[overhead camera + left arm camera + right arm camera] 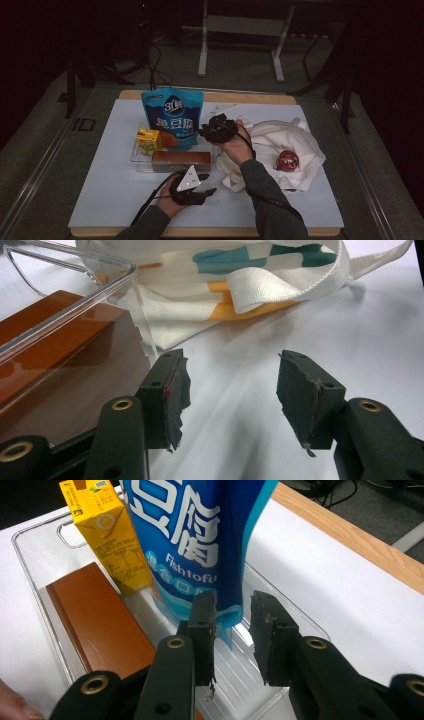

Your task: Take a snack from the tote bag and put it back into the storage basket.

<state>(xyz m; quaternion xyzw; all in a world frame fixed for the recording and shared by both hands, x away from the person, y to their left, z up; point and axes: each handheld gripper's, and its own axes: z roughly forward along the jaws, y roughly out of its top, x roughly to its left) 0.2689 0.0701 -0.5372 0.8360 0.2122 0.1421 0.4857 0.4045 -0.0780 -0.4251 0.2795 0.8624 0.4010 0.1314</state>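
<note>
Right gripper (pixel 232 630) fingers, narrowly parted, straddle the pouch (pixel 200 540) edge; carton (pixel 107 535) beyond. Left gripper (pixel 232 395) fingers gape, empty; bag (pixel 220 285) ahead.

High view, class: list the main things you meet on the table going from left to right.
Yellow juice carton → blue snack bag → right gripper → white cloth bag, with a round red thing lying on it.
</note>
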